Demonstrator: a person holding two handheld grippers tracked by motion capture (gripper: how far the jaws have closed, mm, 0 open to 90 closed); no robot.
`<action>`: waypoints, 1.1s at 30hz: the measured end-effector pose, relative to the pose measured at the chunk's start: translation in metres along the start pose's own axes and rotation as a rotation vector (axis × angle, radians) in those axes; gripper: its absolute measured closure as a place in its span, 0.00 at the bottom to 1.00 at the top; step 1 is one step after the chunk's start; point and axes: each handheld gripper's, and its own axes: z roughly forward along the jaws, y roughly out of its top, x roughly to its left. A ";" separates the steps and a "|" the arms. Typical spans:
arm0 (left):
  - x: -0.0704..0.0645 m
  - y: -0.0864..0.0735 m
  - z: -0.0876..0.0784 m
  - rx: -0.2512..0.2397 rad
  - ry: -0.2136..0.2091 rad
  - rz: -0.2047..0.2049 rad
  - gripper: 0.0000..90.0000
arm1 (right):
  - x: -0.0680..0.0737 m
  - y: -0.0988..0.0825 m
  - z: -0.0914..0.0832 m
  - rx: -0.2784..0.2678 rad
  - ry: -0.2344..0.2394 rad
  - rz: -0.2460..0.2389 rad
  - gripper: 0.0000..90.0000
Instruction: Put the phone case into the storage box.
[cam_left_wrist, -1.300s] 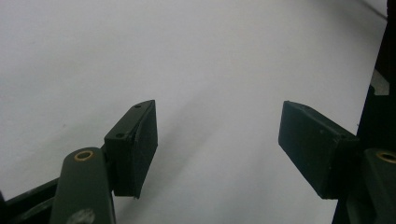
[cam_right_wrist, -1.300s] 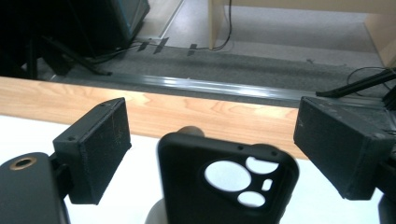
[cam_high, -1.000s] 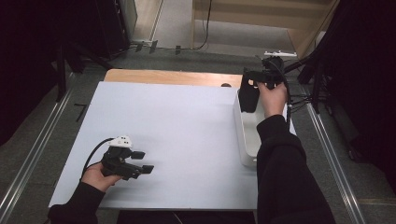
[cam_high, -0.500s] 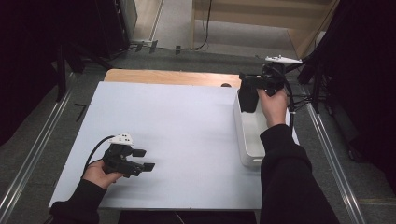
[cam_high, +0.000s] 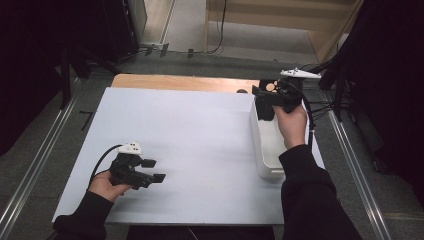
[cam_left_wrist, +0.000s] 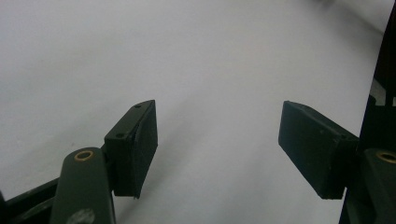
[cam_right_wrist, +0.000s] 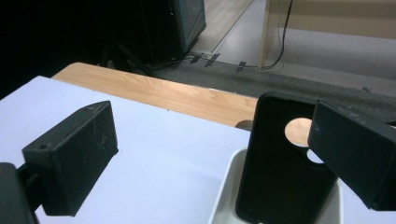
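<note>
A black phone case (cam_right_wrist: 271, 163) with a round hole stands upright at the far end of a white tray (cam_right_wrist: 224, 196). My right gripper (cam_right_wrist: 210, 116) is around it. Its jaws have just been opening and now stand wide. The case sits between them close to the right jaw, and neither pad presses on it. From above, the right gripper (cam_high: 261, 95) hovers over the far end of the tray (cam_high: 262, 160), where the case (cam_high: 265, 111) stands. My left gripper (cam_high: 156, 170) rests low over the white sheet (cam_high: 200, 135) at the near left, open. Nothing lies between the jaws of the left gripper (cam_left_wrist: 217, 149).
A strip of bare wooden tabletop (cam_high: 175, 82) runs along the far edge of the sheet. The tray lies lengthwise along the sheet's right edge. Beyond the table are grey floor, cables and dark equipment.
The right hand has drawn a little toward the near side and its jaws have spread apart. The phone case stays standing in the tray. The left hand has kept still.
</note>
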 end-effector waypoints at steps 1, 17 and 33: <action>0.000 0.000 0.000 0.000 -0.001 0.000 0.32 | 0.001 -0.001 -0.002 0.002 -0.005 -0.005 0.00; 0.000 0.000 0.000 0.001 -0.002 0.001 0.32 | 0.019 -0.024 -0.027 0.013 0.046 -0.023 0.00; -0.001 0.000 0.000 0.007 -0.008 0.007 0.32 | 0.037 -0.046 -0.039 0.055 0.130 -0.041 0.13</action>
